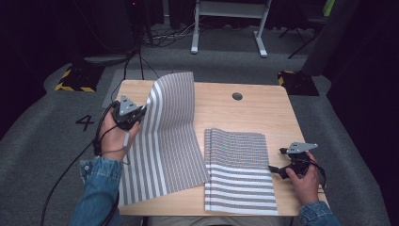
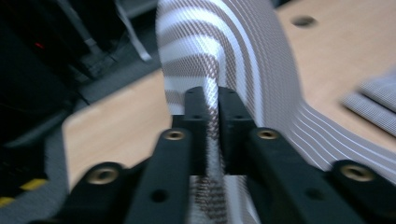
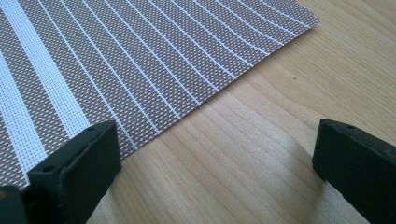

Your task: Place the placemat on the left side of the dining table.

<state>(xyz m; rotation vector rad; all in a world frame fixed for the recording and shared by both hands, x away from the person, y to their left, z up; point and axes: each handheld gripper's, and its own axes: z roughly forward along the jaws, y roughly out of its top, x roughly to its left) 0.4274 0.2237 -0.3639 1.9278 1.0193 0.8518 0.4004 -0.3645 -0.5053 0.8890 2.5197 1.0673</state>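
A brown-and-white striped woven placemat (image 1: pixel 164 132) lies on the left half of the wooden table (image 1: pixel 254 113), its far part lifted and curling upward. My left gripper (image 1: pixel 137 114) is shut on that mat's left edge; in the left gripper view the mat (image 2: pixel 219 51) is pinched between the two black jaws (image 2: pixel 211 100). A stack of similar striped placemats (image 1: pixel 240 169) lies flat at the front right. My right gripper (image 1: pixel 275 170) rests open on the table just right of the stack, and the stack's edge (image 3: pixel 140 60) shows beyond its spread jaws (image 3: pixel 215 154).
A round cable hole (image 1: pixel 237 96) sits in the table near its far edge. Beyond the table stand a white desk frame (image 1: pixel 228 23), cables on grey carpet, and yellow-black hazard markings (image 1: pixel 75 80). Bare wood lies at the far right of the table.
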